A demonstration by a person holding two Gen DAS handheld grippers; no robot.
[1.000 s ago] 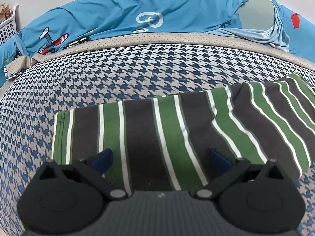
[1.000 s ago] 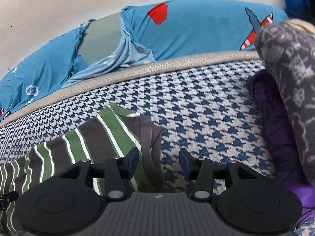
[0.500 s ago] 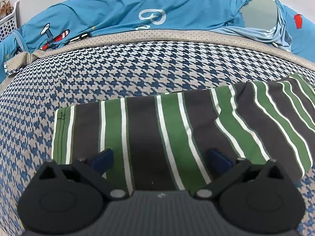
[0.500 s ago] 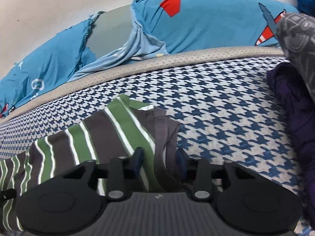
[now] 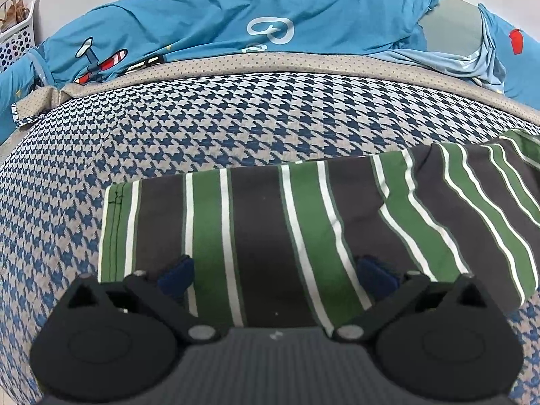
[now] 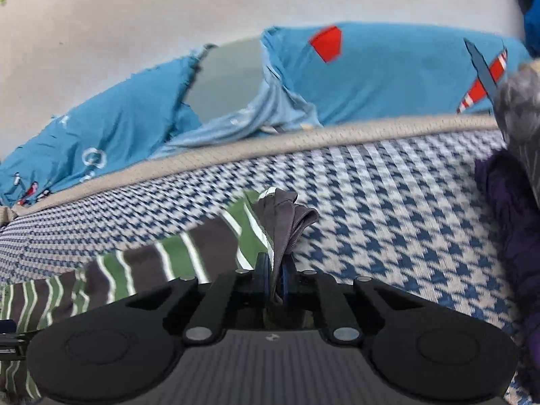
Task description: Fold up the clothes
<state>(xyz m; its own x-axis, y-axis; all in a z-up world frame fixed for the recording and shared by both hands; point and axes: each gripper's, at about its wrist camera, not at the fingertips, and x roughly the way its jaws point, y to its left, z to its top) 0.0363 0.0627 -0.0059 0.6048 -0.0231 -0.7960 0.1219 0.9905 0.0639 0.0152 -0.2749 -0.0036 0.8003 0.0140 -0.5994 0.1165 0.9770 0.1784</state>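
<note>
The right claw [image 6: 274, 278] was clenched on the striped garment's [image 6: 216, 239] right corner; the left claw [image 5: 275, 271] hung released over its near edge.

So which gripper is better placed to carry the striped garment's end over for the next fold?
Right. The right gripper is pinched on the striped garment at its end, while the left gripper rests open over the flat middle.

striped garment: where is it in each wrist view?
Left wrist: striped garment fills the lower centre, flat under the open left gripper.
Right wrist: lower left, its end pinched by the right gripper.
Shared landmark: grey panel between blue bedding.
</note>
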